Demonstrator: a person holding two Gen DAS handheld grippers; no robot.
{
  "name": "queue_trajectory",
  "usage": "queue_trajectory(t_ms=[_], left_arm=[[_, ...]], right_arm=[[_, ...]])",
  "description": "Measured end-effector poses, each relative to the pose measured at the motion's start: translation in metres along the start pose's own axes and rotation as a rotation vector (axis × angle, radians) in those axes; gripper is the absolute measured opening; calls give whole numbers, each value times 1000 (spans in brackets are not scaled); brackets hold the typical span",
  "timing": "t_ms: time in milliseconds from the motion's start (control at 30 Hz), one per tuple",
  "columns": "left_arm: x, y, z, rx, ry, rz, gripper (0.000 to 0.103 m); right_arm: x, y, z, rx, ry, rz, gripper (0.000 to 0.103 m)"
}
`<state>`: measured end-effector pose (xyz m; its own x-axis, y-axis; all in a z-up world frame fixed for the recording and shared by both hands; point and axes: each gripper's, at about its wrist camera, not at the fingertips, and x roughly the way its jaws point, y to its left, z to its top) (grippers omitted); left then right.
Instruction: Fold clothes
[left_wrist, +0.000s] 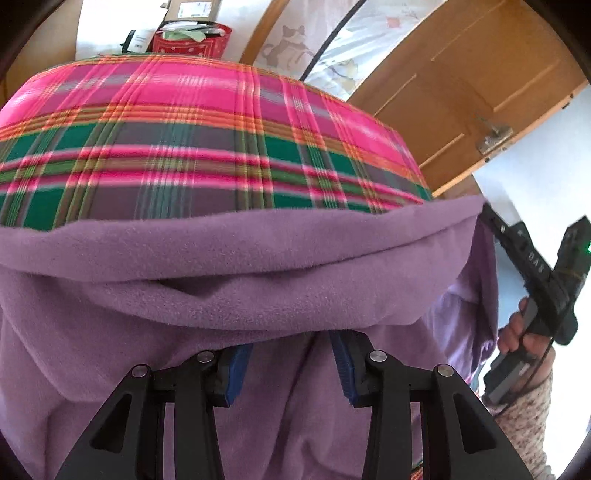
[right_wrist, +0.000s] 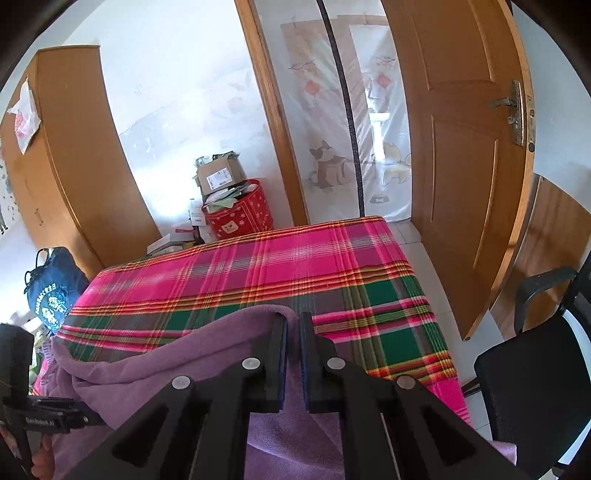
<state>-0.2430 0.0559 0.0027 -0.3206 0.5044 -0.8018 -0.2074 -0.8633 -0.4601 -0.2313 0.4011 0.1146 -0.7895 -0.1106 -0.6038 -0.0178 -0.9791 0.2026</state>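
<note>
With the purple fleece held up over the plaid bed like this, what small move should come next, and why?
Probably carry both grippers forward together and lower the purple fleece onto the plaid bedcover. The right gripper is shut on its top edge, the left gripper has fleece between its fingers, and the cloth hangs bunched at the near edge, while the bedcover ahead looks flat and bare.

Both wrist views close, angled down; share plaid bedcover (left_wrist: 207, 140), door (right_wrist: 461, 147).

We see a purple fleece garment (left_wrist: 236, 258), bunched into soft rolled folds, lying at the near edge of the plaid cloth (right_wrist: 295, 266).
</note>
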Motion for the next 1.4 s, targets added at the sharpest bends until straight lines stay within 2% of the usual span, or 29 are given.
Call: queue_trajectory(t_ms=[200, 433, 533, 633, 700, 800, 867, 967, 1133, 1233, 1400], left_arm=[[5, 10, 24, -72, -18, 1, 42], [9, 15, 33, -86, -26, 14, 42], [8, 16, 31, -82, -23, 4, 42], [1, 14, 24, -44, -20, 2, 42], [-9, 12, 16, -6, -26, 2, 42], [-28, 13, 0, 48, -16, 35, 42], [-42, 19, -13, 72, -4, 63, 42], [-71, 35, -32, 49, -18, 82, 42], [-127, 71, -72, -26, -89, 126, 44], [-160, 96, -99, -70, -115, 177, 44], [-208, 144, -146, -191, -136, 246, 45]], right_arm=[[12, -2, 6, -6, 2, -15, 7], [38, 0, 13, -25, 31, -39, 7], [50, 1, 12, -23, 64, -45, 7], [61, -3, 7, 13, 136, -31, 8], [59, -3, 2, 19, 152, -40, 9], [46, -1, -4, 6, 148, -56, 18], [34, 3, -5, -13, 141, -59, 21], [15, 9, -8, -28, 130, -52, 22], [-17, 27, -20, -57, 129, -15, 26], [-40, 45, -31, -120, 128, 16, 26], [-90, 77, -46, -211, 118, 111, 26]])
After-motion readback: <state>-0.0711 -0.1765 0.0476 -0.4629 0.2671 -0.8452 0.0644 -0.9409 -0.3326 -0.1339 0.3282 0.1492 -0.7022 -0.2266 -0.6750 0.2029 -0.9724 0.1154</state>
